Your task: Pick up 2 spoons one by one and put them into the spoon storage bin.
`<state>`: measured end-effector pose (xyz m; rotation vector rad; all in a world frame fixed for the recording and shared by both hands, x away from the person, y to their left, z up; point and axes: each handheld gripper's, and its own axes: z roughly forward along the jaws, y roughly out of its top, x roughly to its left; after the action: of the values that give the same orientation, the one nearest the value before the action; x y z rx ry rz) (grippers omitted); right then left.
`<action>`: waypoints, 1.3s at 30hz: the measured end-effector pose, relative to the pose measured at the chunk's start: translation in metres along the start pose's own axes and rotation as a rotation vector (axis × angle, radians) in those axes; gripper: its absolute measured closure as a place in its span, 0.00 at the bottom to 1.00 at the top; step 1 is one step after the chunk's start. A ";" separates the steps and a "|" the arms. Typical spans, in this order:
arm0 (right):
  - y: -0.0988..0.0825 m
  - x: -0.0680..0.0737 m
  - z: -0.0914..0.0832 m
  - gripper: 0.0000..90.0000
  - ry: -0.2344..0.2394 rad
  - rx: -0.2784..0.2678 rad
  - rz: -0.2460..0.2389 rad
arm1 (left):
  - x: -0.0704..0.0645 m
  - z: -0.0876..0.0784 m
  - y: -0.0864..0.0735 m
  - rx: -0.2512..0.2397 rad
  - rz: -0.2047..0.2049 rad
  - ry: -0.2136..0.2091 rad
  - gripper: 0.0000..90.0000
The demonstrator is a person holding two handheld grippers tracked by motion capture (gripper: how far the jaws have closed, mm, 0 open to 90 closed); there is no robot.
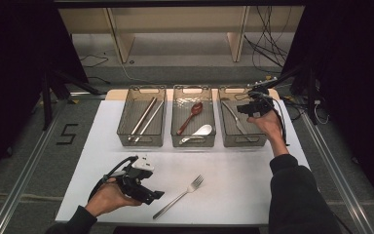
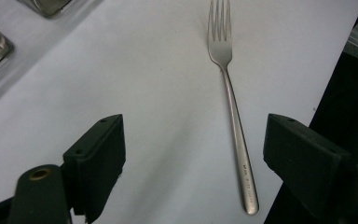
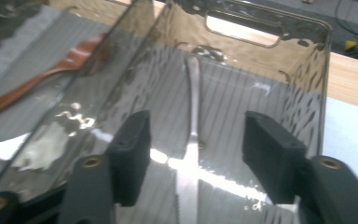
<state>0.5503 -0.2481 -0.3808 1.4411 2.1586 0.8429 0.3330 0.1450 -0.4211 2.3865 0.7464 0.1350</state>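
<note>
Over the right bin (image 1: 226, 137) the right gripper (image 1: 246, 108) hangs with its jaws spread, a knife (image 3: 192, 140) lying loose on the bin floor between and below them; nothing is pinched. That fits a drop just made: the knife rests flat along the bin, handle toward the far wall with the cut-out grip. The other two bins sort by kind as well, chopsticks (image 1: 145, 118) in the left bin (image 1: 126, 139), a brown spoon (image 1: 191, 117) and a white spoon (image 1: 198, 132) in the middle bin (image 1: 175, 139).

Near the front of the white mat (image 1: 233, 195) a fork (image 1: 180, 196) lies alone, tines pointing toward the bins. The left gripper (image 1: 156, 196) sits low beside its handle end, jaws wide apart and empty; in the left gripper view the fork (image 2: 235, 126) runs up between the jaws, nearer the right one, not yet touched. That line-up suggests the fork is next, probably bound for the right bin with the knife. The handle lies flat on the mat, so the jaws would need to come down close around it.
</note>
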 end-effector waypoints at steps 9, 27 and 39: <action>-0.012 0.011 -0.034 0.29 0.112 -0.089 0.032 | -0.002 0.001 0.001 -0.014 -0.006 0.004 0.18; -0.078 0.064 -0.100 0.27 0.286 -0.245 -0.044 | -0.003 0.000 0.002 -0.013 -0.004 0.030 0.17; -0.122 0.091 -0.119 0.26 0.321 -0.280 -0.081 | -0.007 0.005 0.002 0.047 -0.002 0.020 0.17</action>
<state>0.3583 -0.2289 -0.3772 1.1338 2.1917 1.3625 0.3298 0.1374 -0.4228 2.4324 0.7697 0.1424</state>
